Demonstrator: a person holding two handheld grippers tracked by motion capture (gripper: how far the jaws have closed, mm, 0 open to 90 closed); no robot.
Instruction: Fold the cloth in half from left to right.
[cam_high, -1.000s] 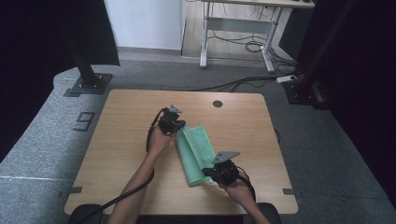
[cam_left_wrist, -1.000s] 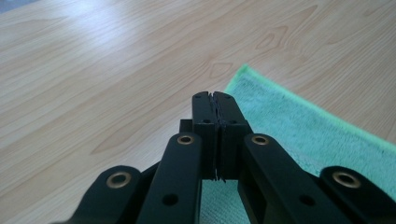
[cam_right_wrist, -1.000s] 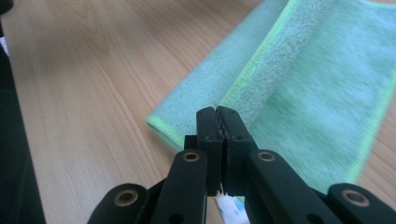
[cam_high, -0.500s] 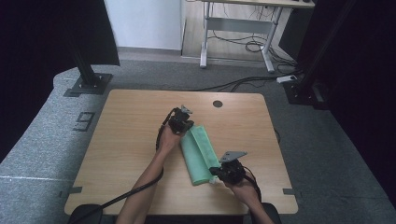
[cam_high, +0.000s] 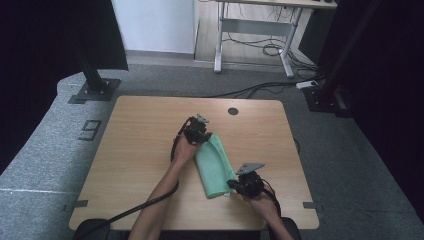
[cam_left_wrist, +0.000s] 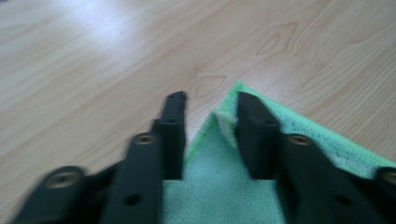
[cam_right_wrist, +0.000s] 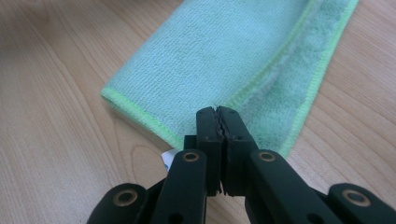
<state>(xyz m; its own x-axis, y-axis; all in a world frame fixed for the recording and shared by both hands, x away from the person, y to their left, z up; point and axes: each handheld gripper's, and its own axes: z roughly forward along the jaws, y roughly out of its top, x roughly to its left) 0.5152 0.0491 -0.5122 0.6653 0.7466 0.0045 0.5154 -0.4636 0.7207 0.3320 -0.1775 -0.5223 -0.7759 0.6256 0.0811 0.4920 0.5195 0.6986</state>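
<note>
A green cloth lies folded into a long strip on the wooden table. My left gripper is at the strip's far end. In the left gripper view it stands open, its jaws on either side of the cloth's far corner. My right gripper is at the strip's near right end. In the right gripper view it is shut, and the folded upper layer's corner runs in under its jaws. The cloth stretches away from them, flat on the wood.
A small white tag pokes out under the cloth's near edge. A round cable hole sits near the table's far edge. A desk frame with cables stands on the floor beyond, and dark stands flank the table.
The left gripper has moved right, onto the cloth's far corner. The right gripper has shifted slightly right at the near end. The cloth now lies a little farther right.
</note>
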